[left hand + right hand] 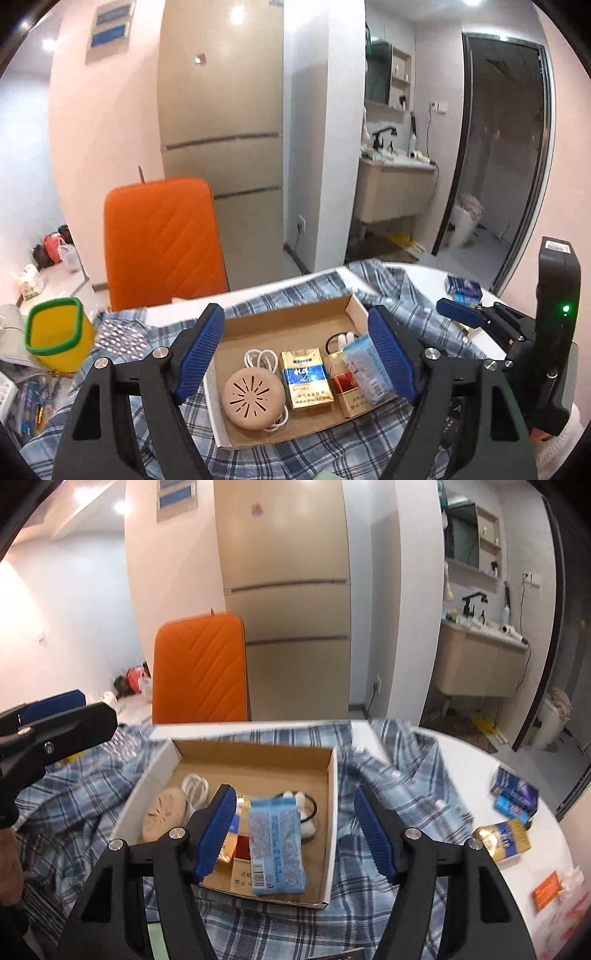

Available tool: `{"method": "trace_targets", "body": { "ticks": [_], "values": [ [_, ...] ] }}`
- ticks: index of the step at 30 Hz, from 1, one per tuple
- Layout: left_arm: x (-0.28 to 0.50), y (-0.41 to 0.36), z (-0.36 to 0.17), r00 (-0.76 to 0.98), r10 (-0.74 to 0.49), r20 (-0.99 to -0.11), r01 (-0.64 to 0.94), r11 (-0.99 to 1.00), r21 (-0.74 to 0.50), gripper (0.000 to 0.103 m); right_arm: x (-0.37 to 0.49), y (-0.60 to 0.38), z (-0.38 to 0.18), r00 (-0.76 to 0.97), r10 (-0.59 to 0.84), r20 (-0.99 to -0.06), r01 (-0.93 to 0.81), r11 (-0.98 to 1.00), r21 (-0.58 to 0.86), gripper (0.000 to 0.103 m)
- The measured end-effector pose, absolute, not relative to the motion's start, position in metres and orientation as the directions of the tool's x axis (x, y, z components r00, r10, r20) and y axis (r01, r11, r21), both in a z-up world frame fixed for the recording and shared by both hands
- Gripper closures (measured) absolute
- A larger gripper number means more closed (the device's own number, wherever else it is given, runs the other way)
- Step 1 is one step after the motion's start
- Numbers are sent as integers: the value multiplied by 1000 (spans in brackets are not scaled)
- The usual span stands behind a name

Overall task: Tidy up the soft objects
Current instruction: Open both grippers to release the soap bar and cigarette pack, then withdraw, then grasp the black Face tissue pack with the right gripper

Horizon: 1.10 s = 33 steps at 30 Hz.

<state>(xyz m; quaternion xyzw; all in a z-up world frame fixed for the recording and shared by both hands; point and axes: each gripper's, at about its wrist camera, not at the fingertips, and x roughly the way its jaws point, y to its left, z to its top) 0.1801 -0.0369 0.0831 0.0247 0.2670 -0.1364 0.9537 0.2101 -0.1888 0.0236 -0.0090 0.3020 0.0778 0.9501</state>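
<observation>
A shallow cardboard box (288,321) (251,753) sits on a rumpled blue plaid shirt (332,454) (406,775). Inside lie a round beige disc (253,400), a white cable (260,358), a gold-blue pack (304,380), a red pack (343,391) and a black hair tie with white pompoms (306,805). A light blue tissue packet (275,845) (364,369) rests on the packs. My left gripper (295,354) hovers open over the box, holding nothing. My right gripper (295,834) is open too, its pads apart from the packet below.
A yellow cup with a green rim (55,336) is at the left. An orange chair (162,236) stands behind the white round table (461,760). Blue boxes (513,794), a gold pack (502,838) and an orange card (546,890) lie on the right.
</observation>
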Motion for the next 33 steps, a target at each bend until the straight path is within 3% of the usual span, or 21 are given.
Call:
{"method": "trace_targets", "body": {
  "ticks": [5,11,14,21,27,33],
  "values": [
    [146,-34,105,855,-248,-456,263,964,-32,22,181,-193,54,858,132,-496,-146,989,10,34],
    [105,-27,123,910,-209,-357,214,976,-26,1,143,-200,79,901,138,-412,-144,989,15,32],
    [91,-27,125,931,-165,-327,172,985,-6,1,124,-204,88,919,138,-370,-142,990,15,15],
    [62,-27,111,959,-94,-268,100,995,6,1,91,-209,95,949,102,-297,-116,993,-29,14],
    [47,-33,85,951,-78,-298,77,997,-13,1,76,-213,86,949,97,-300,-111,993,-33,14],
    [45,-37,50,910,-106,-401,93,994,-51,1,70,-217,66,941,78,-330,-96,995,-38,14]
  ]
}}
